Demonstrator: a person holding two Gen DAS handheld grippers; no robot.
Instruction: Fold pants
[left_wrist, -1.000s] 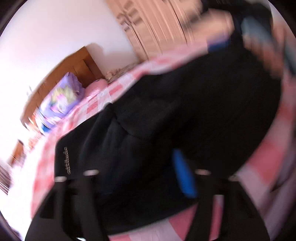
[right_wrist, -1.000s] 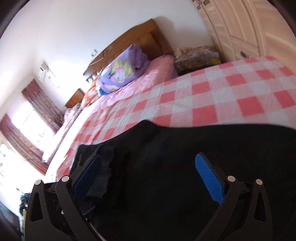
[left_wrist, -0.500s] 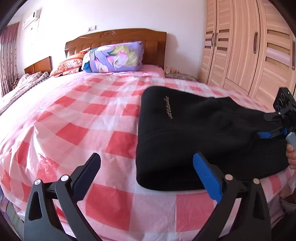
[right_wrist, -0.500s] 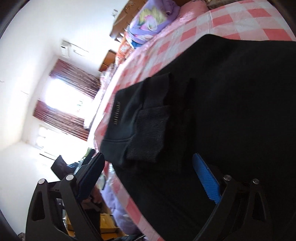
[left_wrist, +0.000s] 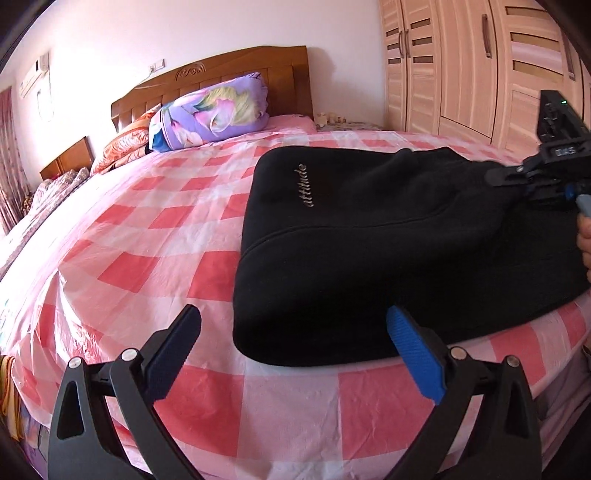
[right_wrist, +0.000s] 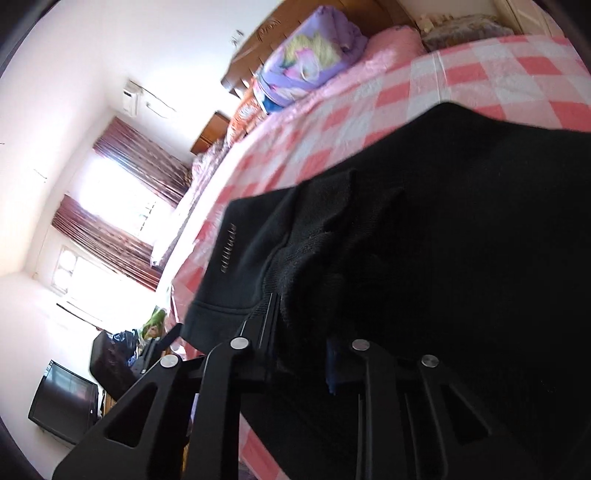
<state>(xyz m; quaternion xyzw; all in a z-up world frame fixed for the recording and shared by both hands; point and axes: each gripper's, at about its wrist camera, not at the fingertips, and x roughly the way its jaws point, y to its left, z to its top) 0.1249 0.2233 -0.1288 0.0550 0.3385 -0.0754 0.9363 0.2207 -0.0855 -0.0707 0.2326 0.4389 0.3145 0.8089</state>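
Black pants (left_wrist: 369, 236) with a small "attitude" logo lie folded over on the pink checked bed sheet (left_wrist: 147, 236), near the bed's front edge. My left gripper (left_wrist: 295, 339) is open and empty, just in front of the pants' near folded corner. My right gripper (right_wrist: 303, 332) is shut on the ribbed black cuff (right_wrist: 306, 258) of the pants. It also shows in the left wrist view (left_wrist: 532, 177) at the right, on the fabric's far right part.
A wooden headboard (left_wrist: 236, 70) and a purple floral pillow (left_wrist: 210, 110) stand at the bed's far end. A wooden wardrobe (left_wrist: 480, 62) lines the right wall. Curtained windows (right_wrist: 122, 206) and a dark screen (right_wrist: 62, 402) are to the left.
The left gripper let go of the pants and pulled back to the bed's front edge. The right gripper, open half a second ago, has closed on the cuff.
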